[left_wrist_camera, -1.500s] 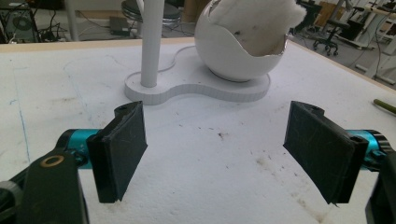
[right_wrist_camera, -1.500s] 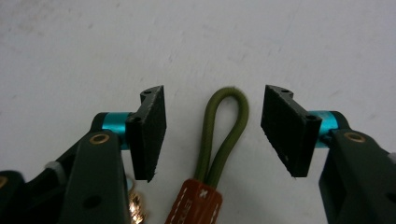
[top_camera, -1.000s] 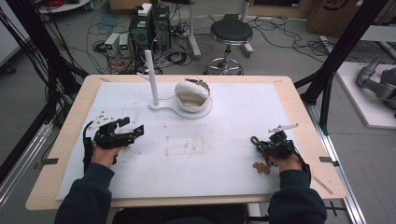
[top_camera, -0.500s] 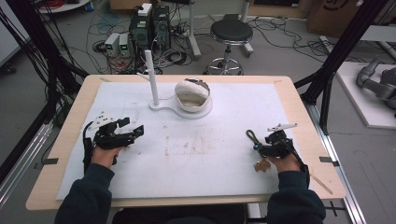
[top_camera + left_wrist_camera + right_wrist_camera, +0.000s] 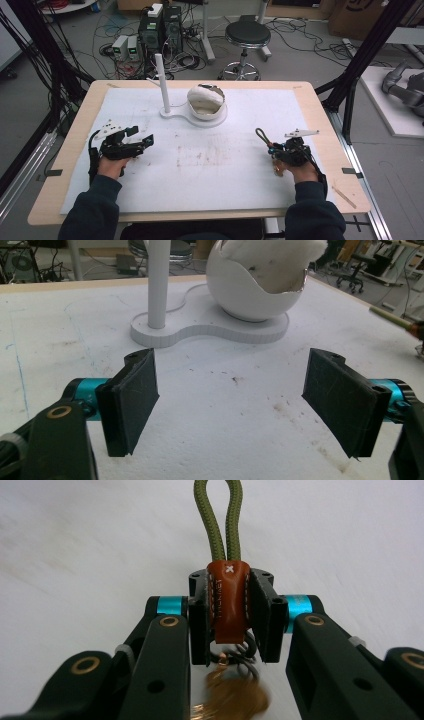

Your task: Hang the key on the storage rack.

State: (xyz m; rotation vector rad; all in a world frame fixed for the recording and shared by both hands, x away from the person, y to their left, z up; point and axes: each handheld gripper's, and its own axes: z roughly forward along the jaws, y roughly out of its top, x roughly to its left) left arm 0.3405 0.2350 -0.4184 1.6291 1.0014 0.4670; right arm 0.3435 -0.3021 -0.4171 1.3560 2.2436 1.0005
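Largest first: white stand [image 5: 192, 116] with upright post [image 5: 162, 82] and egg-shaped shell cup [image 5: 206, 101], far centre of the table [image 5: 70, 150]; unchanged against the earlier pictures.

Left gripper [image 5: 136, 144], near-left of the stand, parked on the mat; jaws spread wide, nothing between them, bare mat in the gap in the left gripper view.

Right gripper [image 5: 274, 150], near-right of the stand and well apart from it. Jaws just closing after a brief widening half a second ago, now pressed on the keychain's brown leather tab [image 5: 229, 600]. Likely a regrip for a firmer hold, ready for carrying towards the stand's post.

Keychain [image 5: 265, 140]: olive cord loop [image 5: 218, 517] sticking out past the jaw tips towards the stand, leather tab stitched in white with a small cross mark, metal ring and a blurred brass piece [image 5: 235, 695] hanging beneath.
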